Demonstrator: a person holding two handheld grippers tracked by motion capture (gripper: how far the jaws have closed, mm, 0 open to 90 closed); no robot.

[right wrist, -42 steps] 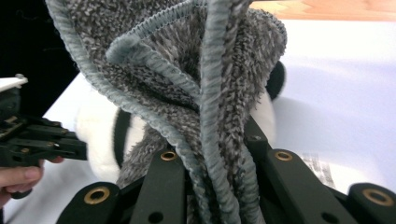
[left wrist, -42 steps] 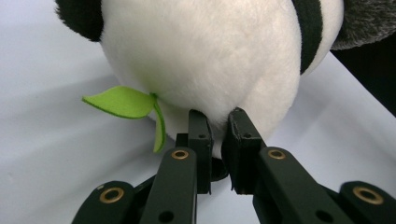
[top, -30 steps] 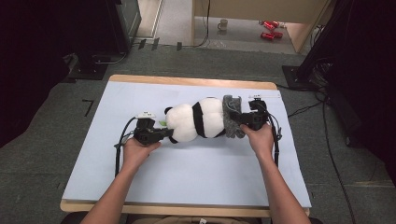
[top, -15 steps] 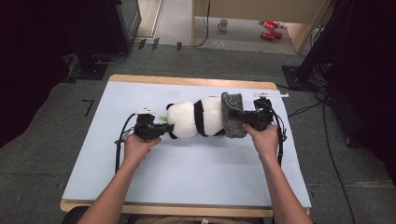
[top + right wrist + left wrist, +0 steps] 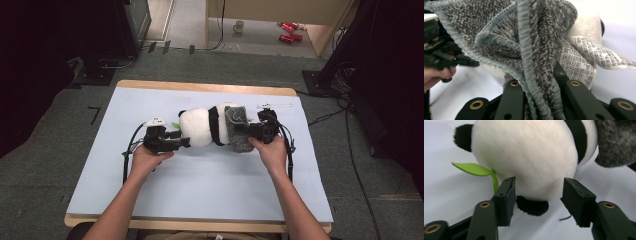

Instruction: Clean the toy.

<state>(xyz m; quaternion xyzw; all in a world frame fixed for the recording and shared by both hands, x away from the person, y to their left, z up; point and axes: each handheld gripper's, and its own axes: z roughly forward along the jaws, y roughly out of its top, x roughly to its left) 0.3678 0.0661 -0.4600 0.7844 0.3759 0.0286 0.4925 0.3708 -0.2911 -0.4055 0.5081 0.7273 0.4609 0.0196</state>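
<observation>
Your panda plush lies on its side near the middle of the tabletop, a bit toward the far edge, head end to your left, w/ a grey fuzzy cloth draped over its other end. Your left tongs sit just beside the head; their jaws have just been opening and now stand spread, the white head and a black ear between them but the pads not pressing on it. Your right tongs are pinched tight on the grey cloth at the panda's right end. Around it: a thin white strip lies near the far right corner, well apart from the work; cables loop from both tongs across the tabletop. Beyond the far edge, on the floor, a mug and red items, nothing in the way. The left gripper view gives what the high view barely shows: a green felt leaf sticking out beside the head, touching the tabletop, just left of the left jaw. The right gripper view shows the cloth's stitched hem bunched between the jaws, a printed care label fanning out from the plush behind it, and your left hand farther off.
</observation>
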